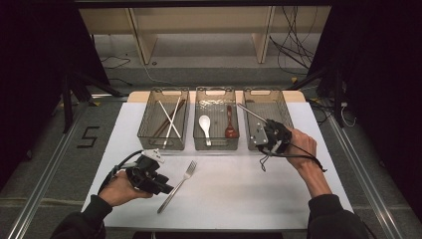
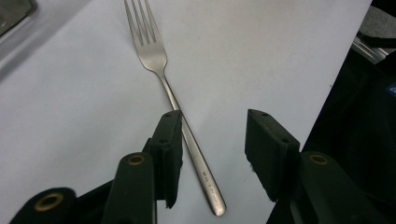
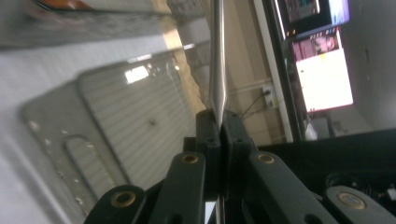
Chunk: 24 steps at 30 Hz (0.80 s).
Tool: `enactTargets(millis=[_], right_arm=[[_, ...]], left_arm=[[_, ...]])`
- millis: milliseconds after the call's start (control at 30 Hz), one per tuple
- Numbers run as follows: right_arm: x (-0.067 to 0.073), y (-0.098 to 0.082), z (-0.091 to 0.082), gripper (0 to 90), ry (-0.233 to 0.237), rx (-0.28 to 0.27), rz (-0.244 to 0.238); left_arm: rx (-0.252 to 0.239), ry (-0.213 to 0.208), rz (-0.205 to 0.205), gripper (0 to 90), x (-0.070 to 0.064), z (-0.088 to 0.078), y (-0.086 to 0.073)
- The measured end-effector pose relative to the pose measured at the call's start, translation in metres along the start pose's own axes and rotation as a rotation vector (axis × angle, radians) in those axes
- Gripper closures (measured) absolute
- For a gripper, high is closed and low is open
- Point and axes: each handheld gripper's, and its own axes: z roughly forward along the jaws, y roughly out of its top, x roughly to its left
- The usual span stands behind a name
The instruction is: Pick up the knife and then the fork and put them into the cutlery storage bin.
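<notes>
Nearest, at the left tongs (image 2: 213, 116): spread apart, tipped down over the white counter (image 1: 239, 194), pressing on nothing. Between the two black pads, closer to the left one: the handle of a fork (image 2: 161, 70), flat on the counter. Cannot tell whether that pad touches the handle. Beyond the pad tips, running ahead and slightly leftward from the tongs: the fork's neck and then its tines. Behind the pads, toward the person: the rounded handle end.

Farther off and well apart from the left tongs, at the right tongs (image 1: 263, 124): pressed together, pinching a slim metal utensil (image 3: 217, 70) by one end. Straight out ahead of the tips: the bright shaft, lifted clear of the counter. Cannot tell what the far end of it is. Under and just beyond these tongs: the right bin (image 1: 283, 107), clear-walled, with a ribbed floor.

Beside the right tongs, toward the left ones: the middle bin (image 1: 215, 91), holding a white spoon (image 1: 204, 124) and a brown spoon (image 1: 230, 127) side by side. Farther that way, ahead of the left tongs and past the fork's tines: the left bin (image 1: 170, 91), with chopsticks (image 1: 169, 119) crossed inside.
</notes>
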Motion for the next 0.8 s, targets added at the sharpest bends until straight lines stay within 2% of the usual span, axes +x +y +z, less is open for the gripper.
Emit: enactTargets(millis=[133,167,367,667,800], right_arm=[[-0.006,-0.002,0.015,89.0,0.009,0.035,0.042],[-0.006,-0.002,0.017,89.0,0.015,0.054,0.071],[-0.013,-0.002,0.035,88.9,0.040,0.089,0.099],[-0.018,-0.004,0.054,88.9,0.091,0.151,0.143],[-0.019,-0.004,0.061,88.9,0.125,0.172,0.170]], left_arm=[[-0.010,0.016,-0.006,52.5,0.000,-0.001,-0.002],[-0.013,0.024,-0.010,50.0,0.000,-0.001,-0.002],[-0.041,0.076,-0.019,38.9,-0.001,-0.002,-0.005],[-0.138,0.156,0.004,29.5,-0.009,-0.008,-0.009],[-0.169,0.170,0.007,27.8,-0.011,-0.011,-0.011]])
